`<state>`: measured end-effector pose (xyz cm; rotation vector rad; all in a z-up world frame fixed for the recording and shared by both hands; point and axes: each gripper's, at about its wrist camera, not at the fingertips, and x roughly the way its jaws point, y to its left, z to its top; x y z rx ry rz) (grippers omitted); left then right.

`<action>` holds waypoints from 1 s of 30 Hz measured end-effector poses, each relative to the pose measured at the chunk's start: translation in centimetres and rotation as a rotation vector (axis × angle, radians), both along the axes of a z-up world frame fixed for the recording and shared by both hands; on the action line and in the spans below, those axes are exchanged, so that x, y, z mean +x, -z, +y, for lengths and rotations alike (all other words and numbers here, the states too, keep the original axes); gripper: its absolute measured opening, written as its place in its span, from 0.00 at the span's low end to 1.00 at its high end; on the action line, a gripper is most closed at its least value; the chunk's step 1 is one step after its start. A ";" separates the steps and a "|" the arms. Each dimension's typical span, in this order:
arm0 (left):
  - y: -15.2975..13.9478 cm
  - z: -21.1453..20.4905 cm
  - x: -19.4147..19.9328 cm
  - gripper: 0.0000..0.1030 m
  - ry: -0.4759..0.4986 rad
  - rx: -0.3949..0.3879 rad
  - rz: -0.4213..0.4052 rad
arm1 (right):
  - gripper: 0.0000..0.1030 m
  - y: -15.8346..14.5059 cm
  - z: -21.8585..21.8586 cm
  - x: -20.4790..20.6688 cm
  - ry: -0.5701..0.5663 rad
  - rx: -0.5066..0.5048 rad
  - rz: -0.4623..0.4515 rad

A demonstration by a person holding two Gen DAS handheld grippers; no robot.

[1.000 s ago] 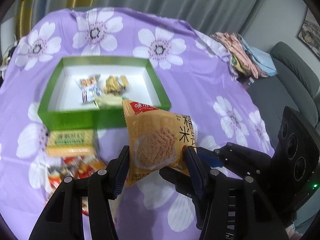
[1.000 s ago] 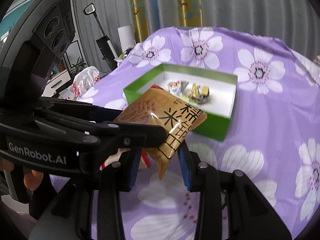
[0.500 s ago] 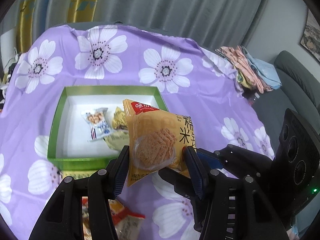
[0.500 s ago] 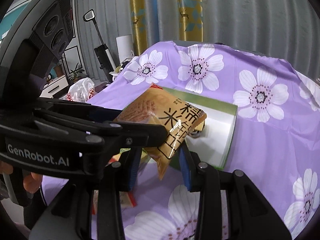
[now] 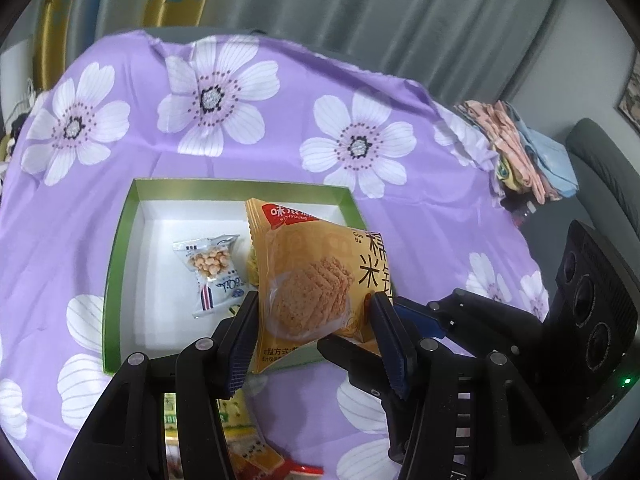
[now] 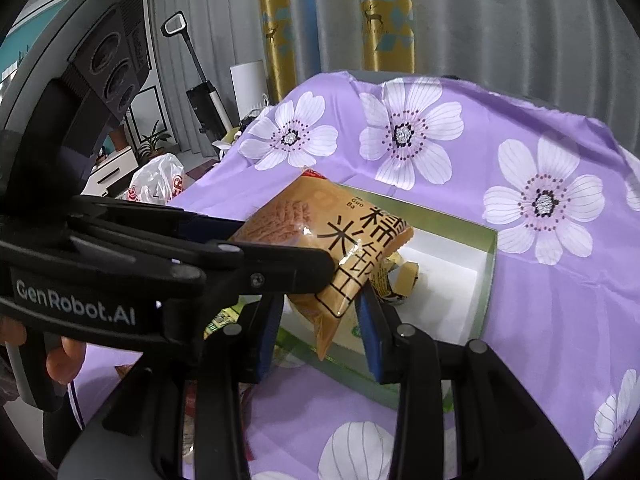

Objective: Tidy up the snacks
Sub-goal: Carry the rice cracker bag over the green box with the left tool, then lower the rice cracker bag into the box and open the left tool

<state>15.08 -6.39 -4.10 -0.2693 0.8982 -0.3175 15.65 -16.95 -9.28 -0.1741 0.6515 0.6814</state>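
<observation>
Now carried over the green box (image 5: 120, 240), the orange rice-cracker packet (image 5: 316, 280) sits clamped in the left gripper (image 5: 316, 332); right gripper (image 6: 320, 332) jaws gape, snacks below hidden

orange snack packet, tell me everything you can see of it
The orange snack packet is a glossy, puffy plastic pouch with a red logo patch, black Chinese characters, "Guo Ba" and a picture of stacked rice crackers. It hangs tilted, above the green box, pinched between the fingers of the left tool; the right tool also brackets it.
</observation>
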 end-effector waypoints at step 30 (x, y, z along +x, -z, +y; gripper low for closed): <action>7.0 2.7 4.7 0.58 -0.064 -0.071 0.183 | 0.43 5.3 1.3 5.1 0.050 -0.035 0.163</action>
